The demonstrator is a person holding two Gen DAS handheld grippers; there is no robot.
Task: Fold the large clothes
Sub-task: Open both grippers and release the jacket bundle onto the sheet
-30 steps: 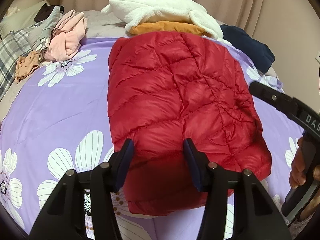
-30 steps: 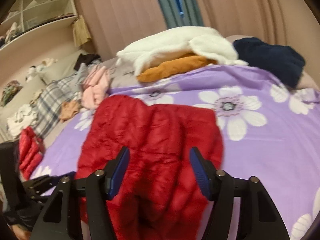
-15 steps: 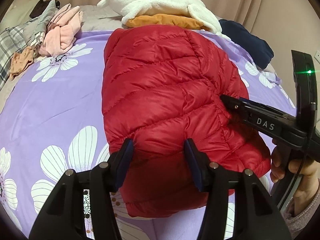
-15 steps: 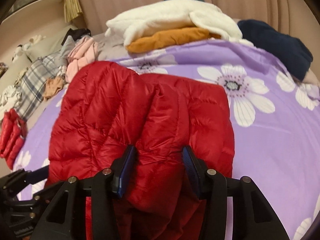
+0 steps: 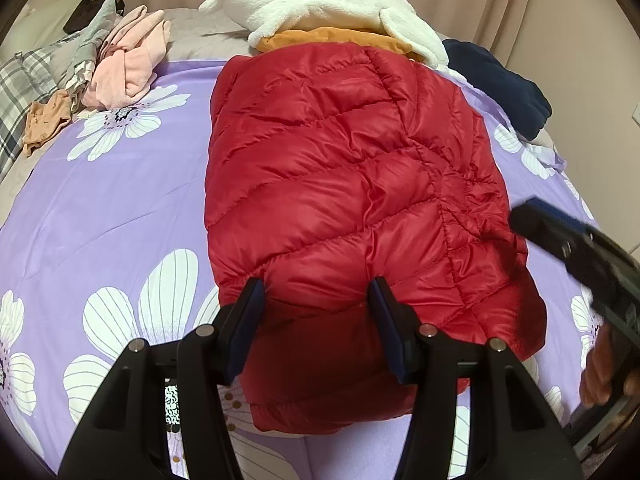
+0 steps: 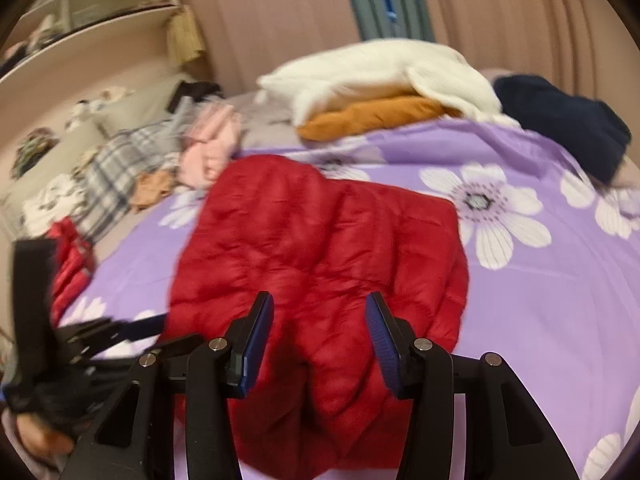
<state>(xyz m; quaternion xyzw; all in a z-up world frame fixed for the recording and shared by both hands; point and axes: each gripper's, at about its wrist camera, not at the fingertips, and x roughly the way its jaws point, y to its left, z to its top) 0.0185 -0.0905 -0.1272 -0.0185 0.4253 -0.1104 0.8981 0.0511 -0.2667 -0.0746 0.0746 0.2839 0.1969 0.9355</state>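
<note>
Right tongs (image 5: pixel 532 216) withdrawn; one jacket (image 5: pixel 344 184)

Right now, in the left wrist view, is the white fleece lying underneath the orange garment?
No. The white fleece lies on top of the orange garment, whose edge shows beneath it, behind the red jacket.

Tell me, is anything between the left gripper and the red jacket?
No, nothing visible. The left gripper sits right at the red jacket's near edge, jaws apart, with only jacket fabric showing between the fingers.
</note>
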